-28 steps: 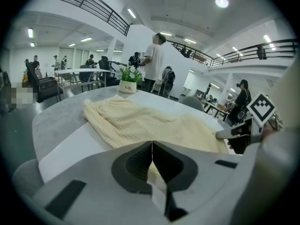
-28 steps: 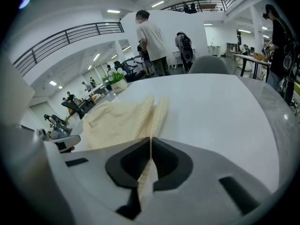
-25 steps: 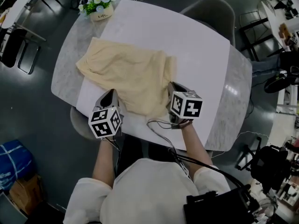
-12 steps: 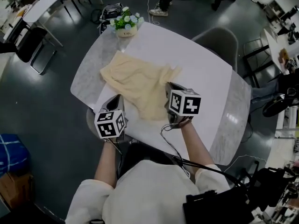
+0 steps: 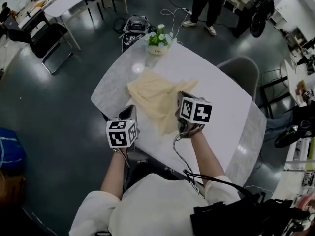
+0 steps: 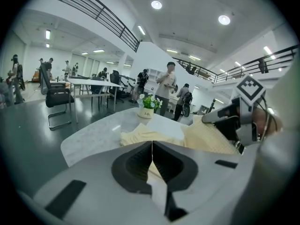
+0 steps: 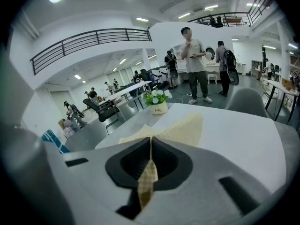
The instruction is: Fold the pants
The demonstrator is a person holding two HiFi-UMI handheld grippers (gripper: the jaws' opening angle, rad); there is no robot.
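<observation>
The cream pants [image 5: 156, 93] lie partly on the white table [image 5: 224, 95], and their near edge is lifted off it. My left gripper [image 5: 131, 113] is shut on the near left part of the cloth; a strip of it shows between the pads [image 6: 151, 165]. My right gripper [image 5: 180, 101] is shut on the near right part, and a checked cream tail [image 7: 147, 179] hangs from its closed jaws. In the left gripper view the pants [image 6: 140, 136] stretch across to the right gripper. In the right gripper view the pants [image 7: 180, 128] run away over the table.
A pot of flowers [image 5: 158, 40] stands at the table's far corner. A grey chair [image 5: 242, 69] is at the table's right side, with a black bag [image 5: 135, 25] on the floor beyond. People stand farther off [image 5: 209, 4]. Office chairs [image 5: 47, 38] and a long table are at the left.
Both grippers have risen and drawn back toward me with the pants' near edge, lifting the cloth off the table. The table now looks smaller and farther away.
</observation>
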